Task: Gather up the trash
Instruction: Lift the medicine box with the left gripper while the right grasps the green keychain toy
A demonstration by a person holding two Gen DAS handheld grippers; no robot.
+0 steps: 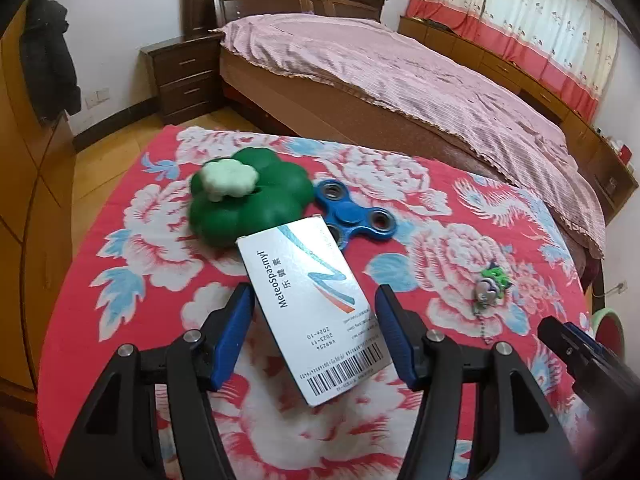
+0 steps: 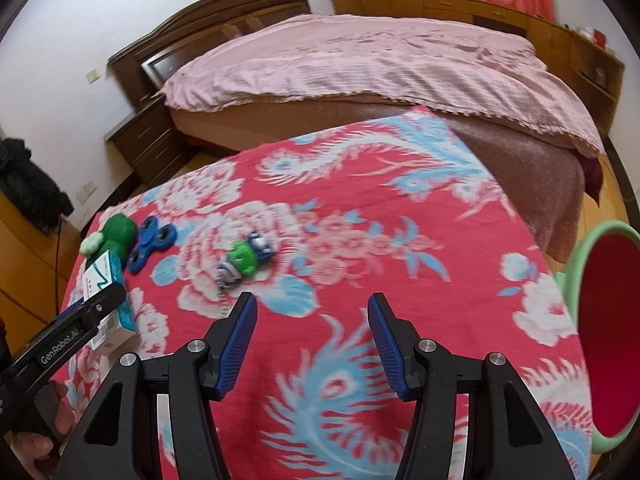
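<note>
Both grippers are held apart: left gripper [image 1: 316, 336] fingers straddle a white cardboard medicine box [image 1: 310, 308] unpressed; right gripper [image 2: 312, 344] fingers are empty above the red floral-clothed worktop [image 2: 360, 208], a pink-covered bed [image 2: 360, 60] behind.

left gripper [image 1: 316, 328] tilted steeply down, jaws parted about halfway, blue pads [image 1: 234, 334] standing clear on either side of whatever lies between them, no pressure showing. right gripper [image 2: 312, 340] pitched down alike, jaws parted to a similar width, nothing between its pads [image 2: 386, 344]. left gripper's finger [image 2: 80, 318] shows off the right gripper's left side, a hand [image 2: 36, 446] beneath it.
</note>
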